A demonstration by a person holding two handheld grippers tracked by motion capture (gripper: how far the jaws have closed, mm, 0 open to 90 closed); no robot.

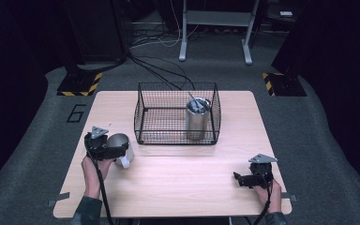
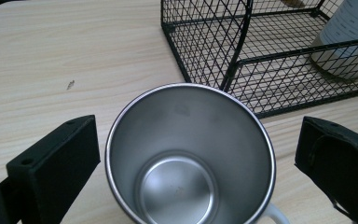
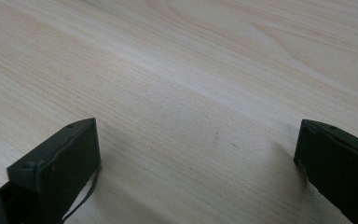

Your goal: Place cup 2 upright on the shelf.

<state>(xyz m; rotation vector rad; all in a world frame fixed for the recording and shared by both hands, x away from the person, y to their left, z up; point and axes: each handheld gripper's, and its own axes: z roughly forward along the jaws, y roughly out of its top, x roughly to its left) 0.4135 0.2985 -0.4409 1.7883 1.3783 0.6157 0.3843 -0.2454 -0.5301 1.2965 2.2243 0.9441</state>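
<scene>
Between the left gripper's (image 2: 186,154) matt black jaws sits a brushed steel mug (image 2: 189,154), dull satin inside, its rim polished bright. Just beyond it stands a black wire mesh basket (image 2: 242,56). Under the right gripper (image 3: 196,158) lies the table (image 3: 191,70), pale smooth wood grain, matt

One mug (image 2: 191,154), one tumbler (image 1: 197,119), one basket (image 1: 177,115)
</scene>
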